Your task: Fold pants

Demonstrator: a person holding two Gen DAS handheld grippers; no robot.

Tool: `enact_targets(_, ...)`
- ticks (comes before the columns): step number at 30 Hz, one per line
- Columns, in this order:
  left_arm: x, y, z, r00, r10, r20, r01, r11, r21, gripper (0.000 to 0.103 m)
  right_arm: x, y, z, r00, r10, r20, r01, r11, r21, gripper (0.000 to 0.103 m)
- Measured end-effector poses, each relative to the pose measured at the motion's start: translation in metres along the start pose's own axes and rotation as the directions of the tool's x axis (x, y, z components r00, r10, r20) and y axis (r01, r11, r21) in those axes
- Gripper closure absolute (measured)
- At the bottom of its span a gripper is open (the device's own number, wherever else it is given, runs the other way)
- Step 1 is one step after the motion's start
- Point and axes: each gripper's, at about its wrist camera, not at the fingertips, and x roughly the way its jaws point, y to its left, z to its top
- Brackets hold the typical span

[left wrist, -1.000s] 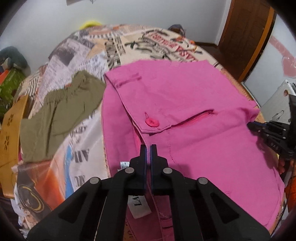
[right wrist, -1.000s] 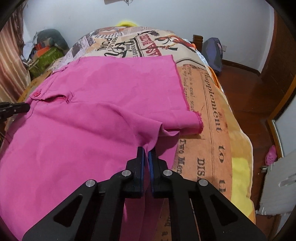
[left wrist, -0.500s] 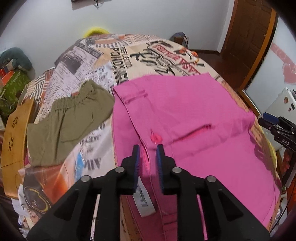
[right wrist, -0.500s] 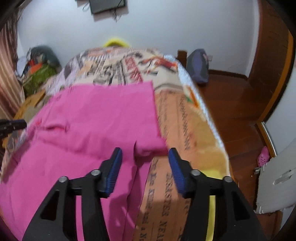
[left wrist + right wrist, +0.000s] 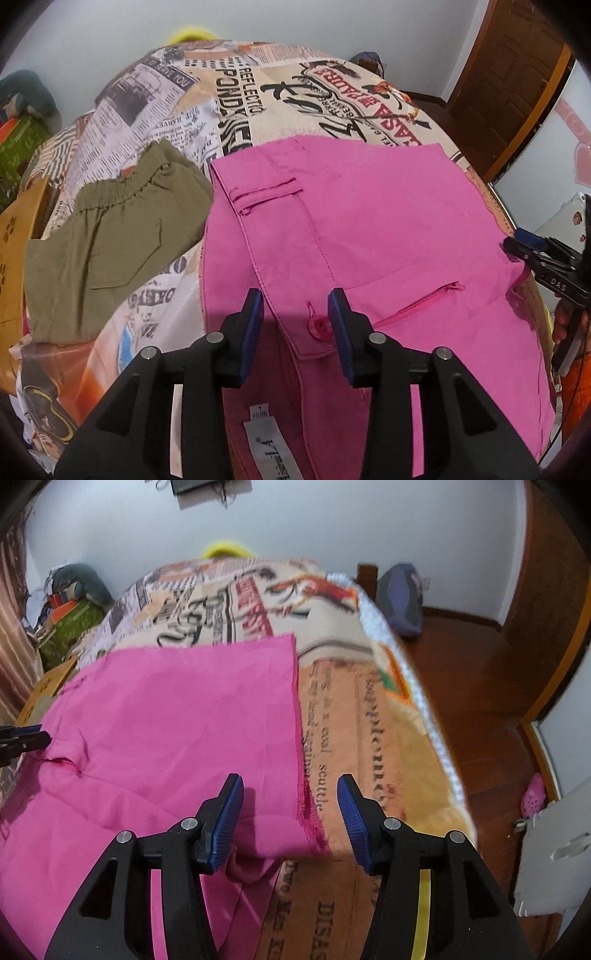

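Observation:
Pink pants [image 5: 369, 229] lie folded on the bed, waistband near me in the left wrist view. My left gripper [image 5: 295, 317] hangs over the pocket flap and its pink button [image 5: 319, 326]; its jaws are opening, and the pads do not press the cloth. In the right wrist view the pants [image 5: 177, 720] end at a frayed hem [image 5: 301, 760]. My right gripper [image 5: 290, 812] stands open above that hem corner, holding nothing. The right gripper [image 5: 543, 258] also shows at the far right of the left wrist view, and the left gripper [image 5: 22, 738] at the left edge of the right wrist view.
Olive-green shorts [image 5: 110, 236] lie left of the pink pants on the newspaper-print bedspread [image 5: 258, 96]. The bed's right edge [image 5: 436, 731] drops to a wooden floor [image 5: 480, 672]. A dark bag [image 5: 400, 598] leans by the wall. Clutter [image 5: 66, 613] sits at the far left.
Both grippers were shut on the pink cloth a second ago. They have let it go, opened, and drawn back, and the cloth now lies flat on the bed.

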Motion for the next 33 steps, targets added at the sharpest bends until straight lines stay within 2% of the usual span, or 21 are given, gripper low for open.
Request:
enact_targets(3,0.002,0.000,-0.001,1.000,-0.005,0.002,0.005,1.000,0.008,0.066,0.016,-0.002,-0.001,0.999,0.024,-0.044,-0.024,1.000,0.007,0.068)
enact_targets(5,0.002,0.000,-0.001,1.000,-0.009,0.009,0.009,1.000,0.011,0.066,0.017,0.001,-0.001,0.999,0.031,-0.029,-0.032,0.999,-0.005,0.077)
enact_targets(6,0.002,-0.001,-0.001,1.000,-0.007,0.011,0.007,1.000,0.013,0.066,0.018,0.003,-0.001,0.999,0.036,-0.028,-0.037,0.999,-0.013,0.086)
enact_targets(9,0.004,-0.004,0.001,1.000,-0.002,0.011,0.002,0.999,0.032,0.081,0.021,0.008,0.001,0.999,0.022,-0.024,-0.023,0.999,-0.040,0.093)
enact_targets(10,0.004,-0.007,0.002,0.999,0.034,0.016,-0.035,0.999,0.041,0.089,0.022,0.010,0.000,1.000,0.015,-0.022,-0.016,0.999,-0.052,0.093)
enact_targets(11,0.004,-0.008,0.002,0.999,0.045,0.018,-0.046,0.998,0.048,0.093,0.023,0.012,0.000,1.000,0.003,-0.019,-0.004,0.998,-0.067,0.093)
enact_targets(15,0.003,-0.007,0.004,0.996,0.078,0.036,-0.079,0.995,0.053,0.096,0.025,0.015,0.001,1.000,-0.022,-0.015,0.020,0.995,-0.095,0.094)
enact_targets(17,0.002,-0.003,0.003,0.994,0.097,0.042,-0.099,0.994,0.047,0.096,0.024,0.014,0.001,1.000,-0.024,-0.017,0.022,0.995,-0.100,0.095)
enact_targets(19,0.005,0.000,0.001,0.988,0.147,0.040,-0.149,0.987,0.061,0.096,0.024,0.013,0.001,1.000,-0.024,-0.019,0.022,0.995,-0.099,0.095)
enact_targets(23,0.008,0.007,-0.003,0.992,0.125,0.035,-0.127,0.991,0.049,0.096,0.026,0.015,0.002,0.999,-0.032,-0.028,0.029,0.994,-0.107,0.094)
enact_targets(29,-0.002,0.004,-0.003,0.991,0.130,0.026,-0.131,0.990,0.048,0.094,0.019,0.019,0.007,0.998,-0.054,-0.045,0.049,0.993,-0.111,0.092)
enact_targets(31,-0.010,0.005,-0.002,0.991,0.132,0.039,-0.133,0.990,0.049,0.092,0.011,0.018,0.010,0.999,-0.044,-0.030,0.041,0.994,-0.101,0.087)
enact_targets(33,-0.020,0.010,0.001,0.990,0.127,0.062,-0.130,0.991,0.041,0.083,0.000,0.018,0.016,0.999,-0.031,-0.006,0.030,0.995,-0.093,0.078)
